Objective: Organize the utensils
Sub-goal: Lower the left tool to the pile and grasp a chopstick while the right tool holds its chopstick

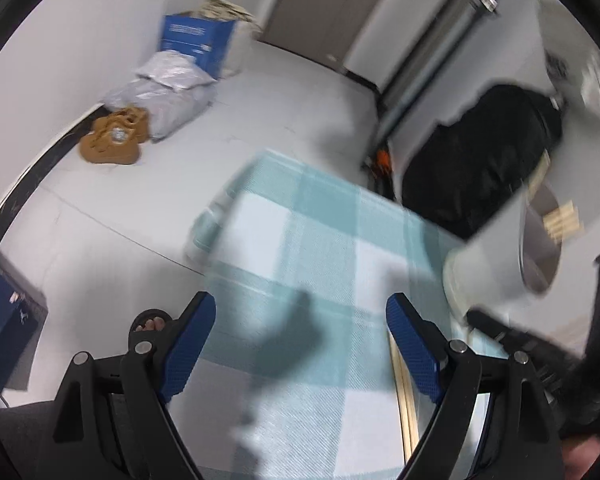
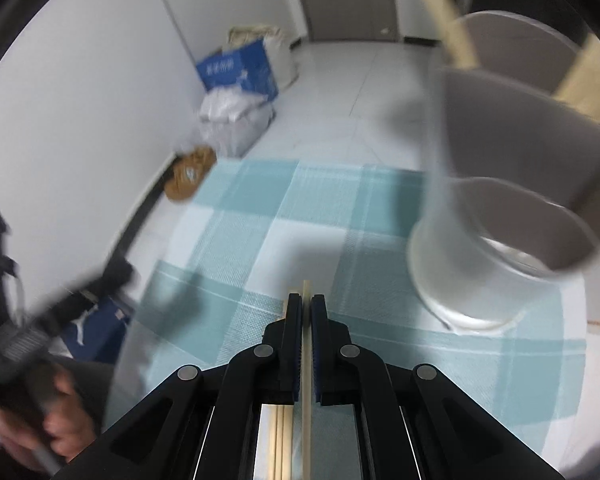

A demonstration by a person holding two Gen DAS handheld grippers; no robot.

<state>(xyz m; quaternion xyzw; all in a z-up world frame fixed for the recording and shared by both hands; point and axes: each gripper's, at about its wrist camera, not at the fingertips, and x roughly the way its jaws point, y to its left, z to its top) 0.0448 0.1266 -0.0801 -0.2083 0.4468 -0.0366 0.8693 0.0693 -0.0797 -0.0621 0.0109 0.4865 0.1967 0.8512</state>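
Observation:
My right gripper [image 2: 306, 304] is shut on one pale wooden chopstick [image 2: 306, 289], whose tip sticks out just past the pads, above the teal plaid tablecloth [image 2: 236, 240]. More chopsticks [image 2: 280, 436] lie on the cloth under that gripper. They also show by my left gripper's right finger as chopsticks [image 1: 404, 400]. A white utensil holder [image 2: 452, 272] stands to the right with wooden utensils [image 2: 454, 36] in its far compartment. It is blurred in the left wrist view, where the holder [image 1: 484, 268] sits at the right. My left gripper [image 1: 300, 328] hangs open over the cloth [image 1: 300, 220] with nothing between its blue pads.
The left-hand gripper [image 2: 24, 340] and a hand [image 2: 64, 420] sit beyond the table's left edge. On the floor are a blue box [image 1: 196, 40], plastic bags [image 1: 168, 88], brown shoes [image 1: 114, 136] and a black bag [image 1: 480, 152]. A dark blue bag [image 2: 96, 328] lies beside the table.

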